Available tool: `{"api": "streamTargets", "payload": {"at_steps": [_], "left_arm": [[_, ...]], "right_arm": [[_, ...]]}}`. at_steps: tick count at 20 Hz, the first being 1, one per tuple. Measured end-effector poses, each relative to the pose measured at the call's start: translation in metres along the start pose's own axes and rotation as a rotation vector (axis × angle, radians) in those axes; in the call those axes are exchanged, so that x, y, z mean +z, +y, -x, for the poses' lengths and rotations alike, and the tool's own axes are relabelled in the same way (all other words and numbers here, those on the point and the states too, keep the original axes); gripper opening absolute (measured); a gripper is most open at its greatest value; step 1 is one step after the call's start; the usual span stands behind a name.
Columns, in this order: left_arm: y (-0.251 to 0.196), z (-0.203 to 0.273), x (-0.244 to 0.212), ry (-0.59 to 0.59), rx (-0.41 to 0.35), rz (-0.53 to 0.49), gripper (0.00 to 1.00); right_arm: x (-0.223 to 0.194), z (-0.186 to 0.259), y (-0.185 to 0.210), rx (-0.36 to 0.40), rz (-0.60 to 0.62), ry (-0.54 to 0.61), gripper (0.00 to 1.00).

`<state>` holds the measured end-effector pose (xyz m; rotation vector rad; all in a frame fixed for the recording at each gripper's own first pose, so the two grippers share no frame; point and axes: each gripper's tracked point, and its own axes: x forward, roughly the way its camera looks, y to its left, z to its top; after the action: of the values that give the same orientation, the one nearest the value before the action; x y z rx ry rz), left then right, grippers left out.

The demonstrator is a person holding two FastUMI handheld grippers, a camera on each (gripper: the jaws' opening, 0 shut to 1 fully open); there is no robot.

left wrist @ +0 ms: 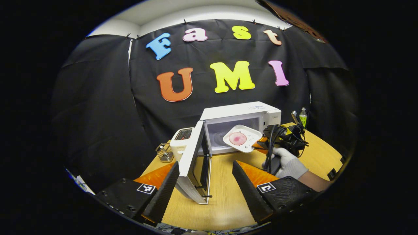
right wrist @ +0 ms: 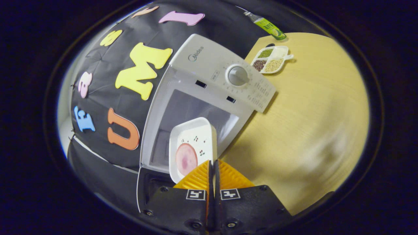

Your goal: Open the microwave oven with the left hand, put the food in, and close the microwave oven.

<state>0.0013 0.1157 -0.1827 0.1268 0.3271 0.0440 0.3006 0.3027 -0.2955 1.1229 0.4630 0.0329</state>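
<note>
The white microwave (left wrist: 241,112) stands on the wooden table with its door (left wrist: 192,160) swung wide open to the left. A white square plate (left wrist: 243,138) carrying a pink round slice of food (left wrist: 237,139) hangs tilted in front of the open cavity. My right gripper (left wrist: 261,143), held by a gloved hand (left wrist: 287,163), is shut on the plate's rim. In the right gripper view, the plate (right wrist: 192,143) with the food (right wrist: 186,158) sits just before the cavity (right wrist: 186,114), pinched at its edge by my right gripper (right wrist: 212,164). My left gripper (left wrist: 205,182) stands open, near the door's lower edge.
A white toaster (left wrist: 181,138) and a small wire basket (left wrist: 165,152) stand left of the microwave. A green bottle (right wrist: 269,27) and a divided dish of grains (right wrist: 271,60) rest on the table (right wrist: 310,107) beyond the microwave's control panel (right wrist: 238,76).
</note>
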Motion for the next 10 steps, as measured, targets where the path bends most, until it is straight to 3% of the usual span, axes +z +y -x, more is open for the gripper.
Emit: {"api": "streamTargets", "payload": {"at_steps": [5, 10], "left_arm": [[0.026, -0.01, -0.012, 0.019, 0.04, -0.006, 0.97], [0.04, -0.023, -0.015, 0.023, 0.052, -0.012, 0.97]], "right_arm": [[0.0, -0.051, 0.015, 0.02, -0.075, -0.086, 0.0], [0.007, -0.096, 0.012, 0.002, -0.101, -0.129, 0.04]]}}
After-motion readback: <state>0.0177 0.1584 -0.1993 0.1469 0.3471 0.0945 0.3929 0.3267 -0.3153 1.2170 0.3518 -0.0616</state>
